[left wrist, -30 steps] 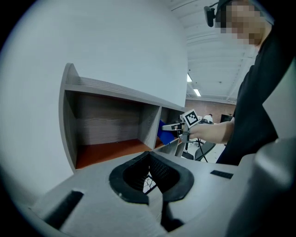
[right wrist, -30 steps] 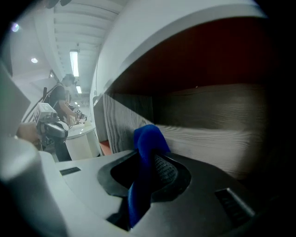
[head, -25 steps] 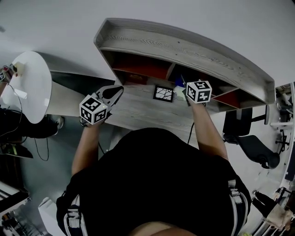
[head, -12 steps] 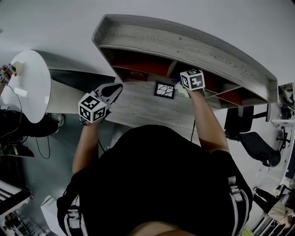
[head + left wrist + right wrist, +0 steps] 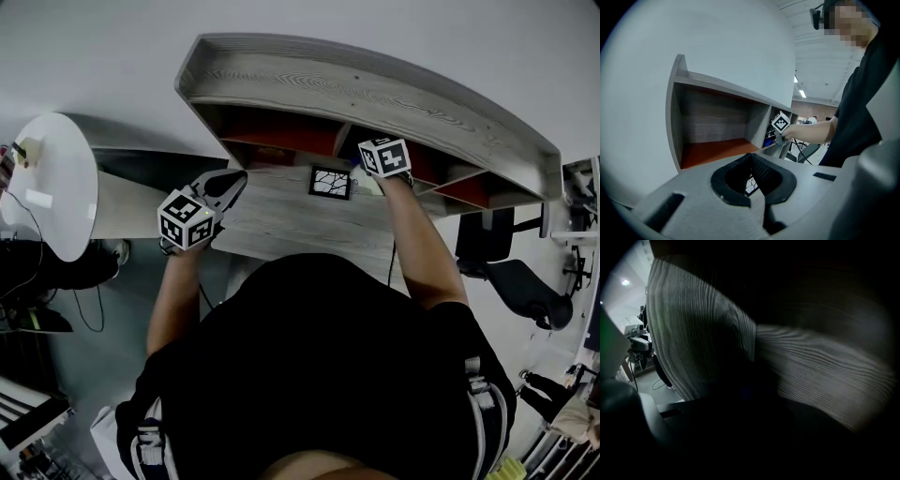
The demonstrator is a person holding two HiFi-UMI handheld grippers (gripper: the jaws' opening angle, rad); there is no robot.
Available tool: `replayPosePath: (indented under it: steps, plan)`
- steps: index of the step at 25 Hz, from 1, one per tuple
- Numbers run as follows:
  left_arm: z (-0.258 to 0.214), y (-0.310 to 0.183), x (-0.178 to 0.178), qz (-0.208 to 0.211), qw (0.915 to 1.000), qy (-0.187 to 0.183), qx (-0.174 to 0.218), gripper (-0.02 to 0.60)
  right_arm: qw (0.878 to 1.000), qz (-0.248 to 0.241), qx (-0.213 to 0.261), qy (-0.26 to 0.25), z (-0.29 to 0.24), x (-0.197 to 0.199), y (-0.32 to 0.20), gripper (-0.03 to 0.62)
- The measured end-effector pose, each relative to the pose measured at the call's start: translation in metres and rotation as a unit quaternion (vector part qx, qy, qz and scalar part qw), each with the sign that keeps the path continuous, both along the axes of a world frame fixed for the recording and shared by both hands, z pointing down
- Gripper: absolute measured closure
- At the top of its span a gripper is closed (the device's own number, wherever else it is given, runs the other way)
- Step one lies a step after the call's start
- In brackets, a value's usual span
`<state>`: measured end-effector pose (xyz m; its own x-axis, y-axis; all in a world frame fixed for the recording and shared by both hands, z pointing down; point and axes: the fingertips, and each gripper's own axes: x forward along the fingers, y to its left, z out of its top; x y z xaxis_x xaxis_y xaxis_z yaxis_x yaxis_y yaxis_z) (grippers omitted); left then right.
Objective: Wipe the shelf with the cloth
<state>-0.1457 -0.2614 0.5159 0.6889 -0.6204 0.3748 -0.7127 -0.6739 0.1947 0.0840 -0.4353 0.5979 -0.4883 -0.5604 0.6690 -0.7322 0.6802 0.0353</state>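
A grey wood-grain shelf (image 5: 375, 89) with red-floored compartments stands on a desk against the wall. My right gripper (image 5: 380, 157) reaches into the middle compartment, its jaws hidden under the shelf top. The left gripper view shows it (image 5: 774, 136) from the side with a blue cloth (image 5: 768, 139) at its jaws. The right gripper view is nearly black, filled by close wood grain (image 5: 703, 343). My left gripper (image 5: 228, 186) hovers over the desk's left end, shut and empty, facing the left compartment (image 5: 717, 149).
A small black-framed picture (image 5: 330, 182) lies on the desk (image 5: 272, 220) in front of the shelf. A white round table (image 5: 52, 178) stands at the left. A black chair (image 5: 520, 291) stands at the right.
My right gripper has moved up and to the left, deeper into the middle compartment, and the cloth has gone out of the head view. The left gripper has barely moved.
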Motion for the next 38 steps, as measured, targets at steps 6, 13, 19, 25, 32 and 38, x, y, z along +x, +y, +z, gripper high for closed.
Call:
replayPosePath:
  steps: [6, 13, 19, 25, 32, 38]
  plan:
    - [-0.001, -0.007, 0.006, 0.013, 0.9999, -0.002, 0.001, 0.566, 1.0, -0.003, 0.008, 0.01, 0.0, 0.003, 0.001, 0.53]
    - [0.003, -0.015, 0.014, 0.025, 0.9997, 0.002, -0.004, 0.566, 0.996, 0.009, 0.046, 0.077, 0.0, 0.033, -0.004, 0.53]
    - [0.005, -0.02, 0.026, 0.042, 0.999, 0.01, -0.004, 0.566, 0.987, 0.031, 0.072, 0.14, -0.01, 0.073, -0.005, 0.53]
    - [0.01, -0.023, 0.029, 0.052, 0.9985, 0.015, -0.008, 0.566, 0.978, 0.081, 0.064, 0.182, -0.007, 0.121, -0.001, 0.531]
    - [0.01, -0.024, 0.031, 0.059, 0.9981, 0.017, -0.009, 0.566, 0.973, 0.123, 0.052, 0.19, -0.01, 0.153, 0.005, 0.531]
    - [0.011, -0.025, 0.027, 0.061, 0.998, 0.015, -0.01, 0.566, 0.971, 0.139, 0.048, 0.191, -0.014, 0.155, 0.002, 0.531]
